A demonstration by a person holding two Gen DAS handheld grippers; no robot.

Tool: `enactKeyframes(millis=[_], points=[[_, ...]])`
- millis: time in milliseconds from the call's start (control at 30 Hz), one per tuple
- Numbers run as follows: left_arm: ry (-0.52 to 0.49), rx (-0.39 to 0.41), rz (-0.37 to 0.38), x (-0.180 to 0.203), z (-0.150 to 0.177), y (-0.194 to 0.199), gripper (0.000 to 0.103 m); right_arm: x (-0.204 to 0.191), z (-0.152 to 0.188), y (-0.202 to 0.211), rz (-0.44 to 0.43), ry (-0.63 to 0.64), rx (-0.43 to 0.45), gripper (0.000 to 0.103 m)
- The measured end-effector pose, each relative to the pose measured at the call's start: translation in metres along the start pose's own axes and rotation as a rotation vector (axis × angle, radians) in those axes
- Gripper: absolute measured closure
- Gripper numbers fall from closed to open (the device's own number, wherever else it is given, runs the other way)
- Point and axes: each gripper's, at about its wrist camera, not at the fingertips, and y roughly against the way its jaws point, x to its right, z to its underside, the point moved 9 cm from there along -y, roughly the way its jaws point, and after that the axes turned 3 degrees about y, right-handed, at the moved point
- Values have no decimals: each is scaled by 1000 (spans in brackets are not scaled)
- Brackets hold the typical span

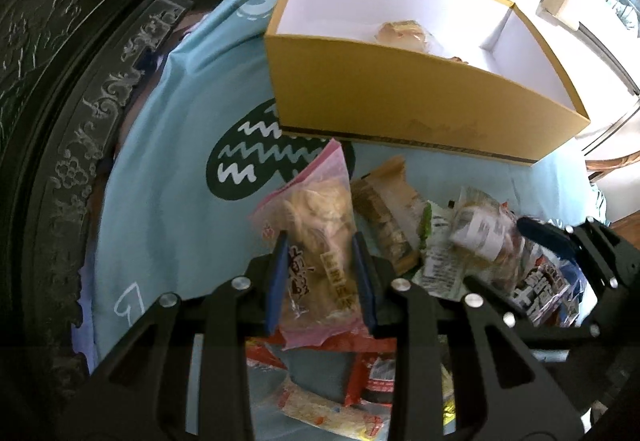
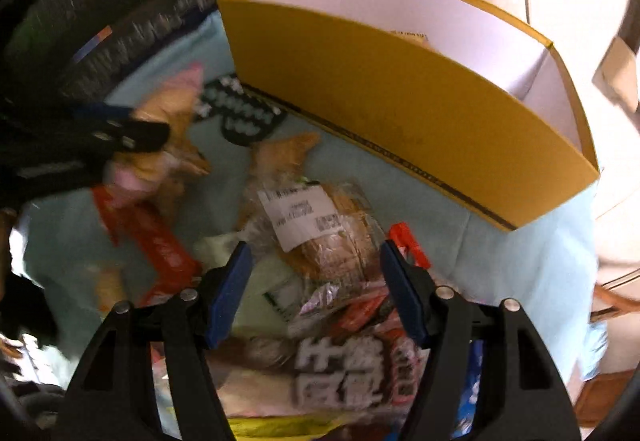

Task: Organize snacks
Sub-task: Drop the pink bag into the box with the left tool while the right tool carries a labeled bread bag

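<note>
My left gripper point(image 1: 320, 241) is shut on a pink-edged bag of pastries point(image 1: 316, 225) and holds it above the snack pile. It also shows at the left of the right wrist view point(image 2: 160, 129). My right gripper point(image 2: 312, 253) is open over a clear-wrapped bread pack with a white label point(image 2: 316, 229); it touches nothing. The right gripper also shows at the right of the left wrist view point(image 1: 548, 233). A yellow cardboard box point(image 1: 400, 101) with a white inside stands behind the pile and holds a wrapped snack point(image 1: 404, 35). The box also shows in the right wrist view point(image 2: 400, 113).
A light blue cloth point(image 1: 168, 161) with a dark green print covers the table. Several loose snack packs lie on it, among them a brown wrapped bar point(image 1: 388, 209), a red pack point(image 2: 148, 237) and a pack with large white characters point(image 2: 340, 373). Dark carved furniture point(image 1: 60, 101) stands at the left.
</note>
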Motion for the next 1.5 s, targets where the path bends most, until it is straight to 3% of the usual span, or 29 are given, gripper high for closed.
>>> enactKeyframes(millis=[100,267,600,867,1033,1167,1333,1500], points=[[11,-8,1,-5,1,-3,72,8,-1,-6,13,11,-20,58],[16,-11,4,-6,1,-2,72,31,-3,2,-62,-110,-21,65],[-8,54,52,5,-7,33,72,49,-1,79,-183,-278,141,65],[-69,123,105,33,-27,74,72,69,-18,130,-191,-326,260,65],[-108,190,144,58,-58,104,72,93,-43,150,-182,-362,338,65],[-131,246,161,77,-102,116,72,119,-70,150,-173,-396,380,65],[-142,246,158,94,-150,95,72,140,-100,127,-158,-417,374,65],[-125,183,141,97,-178,45,71,155,-117,92,-160,-451,337,63]])
